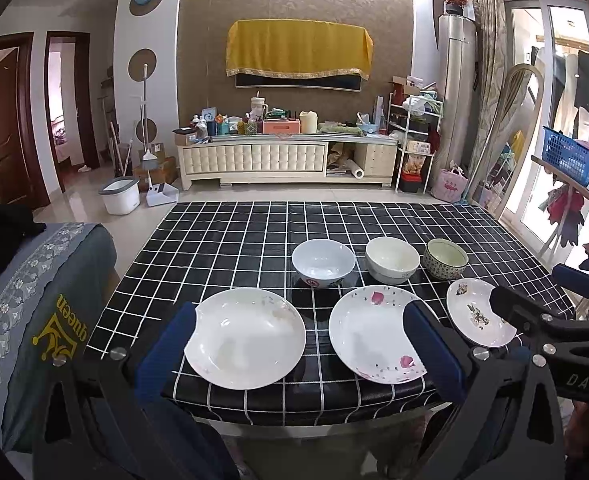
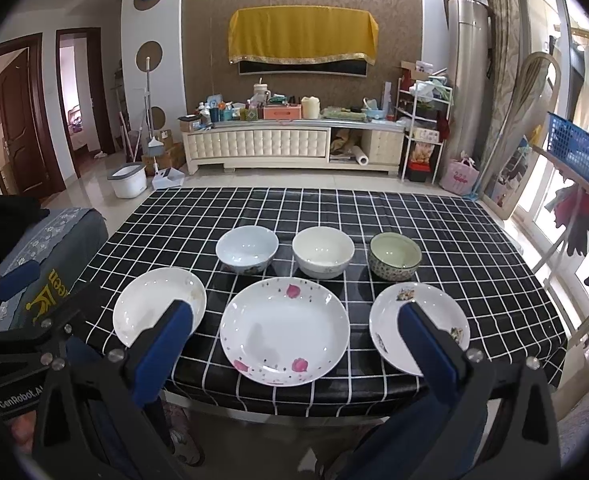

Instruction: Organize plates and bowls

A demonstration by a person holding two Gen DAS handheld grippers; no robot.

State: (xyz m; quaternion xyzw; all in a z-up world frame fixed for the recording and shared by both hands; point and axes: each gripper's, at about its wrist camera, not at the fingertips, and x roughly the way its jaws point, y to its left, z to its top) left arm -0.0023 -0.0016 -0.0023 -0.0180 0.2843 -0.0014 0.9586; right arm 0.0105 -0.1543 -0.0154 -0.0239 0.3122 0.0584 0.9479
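Observation:
On the black checked table (image 1: 230, 240) (image 2: 474, 264) three plates lie in a front row: a plain white plate (image 1: 246, 338) (image 2: 156, 306), a rose-patterned plate (image 1: 370, 330) (image 2: 284, 330) and a small patterned plate (image 1: 474, 318) (image 2: 434, 320). Behind them stand a white-blue bowl (image 1: 323, 262) (image 2: 247, 248), a cream bowl (image 1: 392, 259) (image 2: 323, 251) and a green patterned bowl (image 1: 445, 258) (image 2: 395, 256). My left gripper (image 1: 300, 318) hangs open above the table's near edge, straddling the white plate. My right gripper (image 2: 294, 318) is open too, spanning the rose plate. Neither holds anything.
A grey embroidered sofa cushion (image 1: 34, 300) sits left of the table. The right gripper's body (image 1: 554, 320) reaches in over the small plate in the left wrist view. Beyond the table are a cluttered TV cabinet (image 1: 286, 156), a white bucket (image 1: 119, 196) and a rack with a blue basket (image 1: 568, 156).

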